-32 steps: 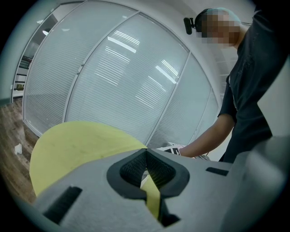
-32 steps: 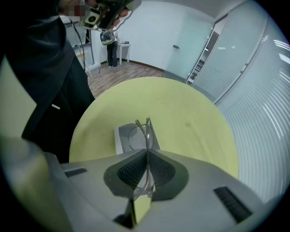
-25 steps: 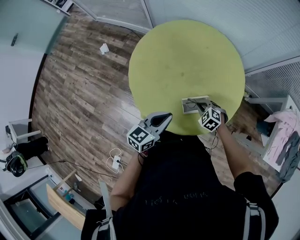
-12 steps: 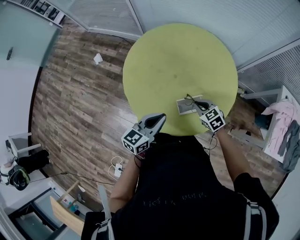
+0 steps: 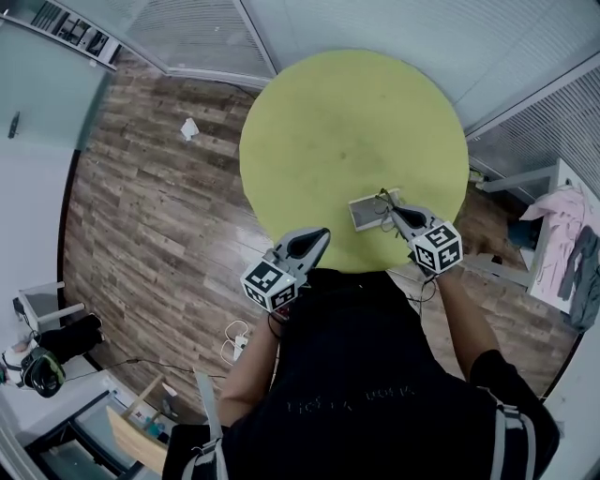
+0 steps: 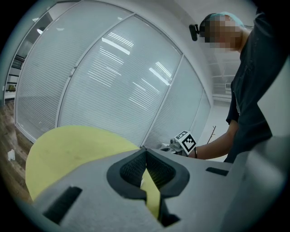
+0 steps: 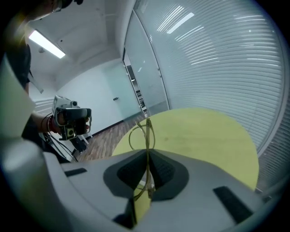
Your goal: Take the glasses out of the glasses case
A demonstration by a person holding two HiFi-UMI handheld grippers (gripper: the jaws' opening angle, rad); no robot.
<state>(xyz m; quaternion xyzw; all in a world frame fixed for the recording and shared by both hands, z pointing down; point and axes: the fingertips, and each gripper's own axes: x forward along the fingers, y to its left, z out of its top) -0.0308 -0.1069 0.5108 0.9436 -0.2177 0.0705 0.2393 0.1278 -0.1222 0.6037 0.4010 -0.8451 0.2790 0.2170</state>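
Note:
An open grey glasses case (image 5: 366, 213) lies near the front right rim of the round yellow-green table (image 5: 347, 122). My right gripper (image 5: 393, 217) hovers at the case's right end, shut on thin wire-framed glasses (image 5: 382, 201). In the right gripper view the glasses (image 7: 144, 132) stand upright out of the closed jaws of my right gripper (image 7: 147, 156). My left gripper (image 5: 320, 236) is held at the table's front edge, left of the case. In the left gripper view my left gripper (image 6: 145, 156) is shut with nothing in it.
Wooden floor surrounds the table, with a white scrap (image 5: 189, 128) at the left and cables with a plug strip (image 5: 232, 342) near the person's feet. Glass partition walls (image 5: 375, 28) stand behind the table. Pink clothing (image 5: 572, 211) lies at the far right.
My right gripper has drawn back slightly from the case with the glasses in it, so the frame now shows above the case's right end. The left gripper has stayed at the table edge.

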